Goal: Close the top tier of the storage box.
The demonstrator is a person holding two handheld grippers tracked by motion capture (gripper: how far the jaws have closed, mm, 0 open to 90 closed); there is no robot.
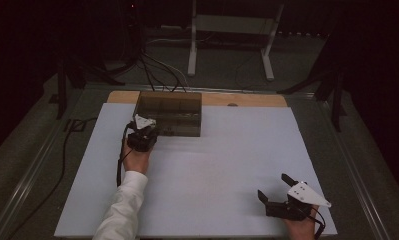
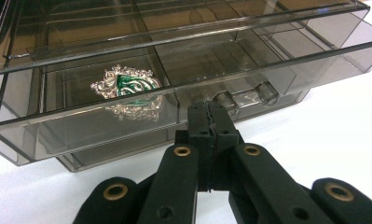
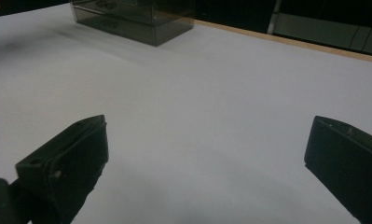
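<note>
Left claw (image 2: 210, 122) jaws pressed together, tips at the front of a smoky clear drawer box (image 1: 169, 114), just beside the lower drawer's clear handle (image 2: 246, 95); cannot tell if they touch it. The box sits at the far edge of the white surface (image 1: 227, 165), left of centre; a silver-and-green crest badge (image 2: 126, 86) lies in a left compartment. Right claw (image 1: 278, 188) jaws wide apart and empty, low over the near right corner, well apart from the box.

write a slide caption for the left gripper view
Left tool, jaws shut, at the clear handle of a smoky plastic drawer box holding a silver-and-green crest badge.
</note>
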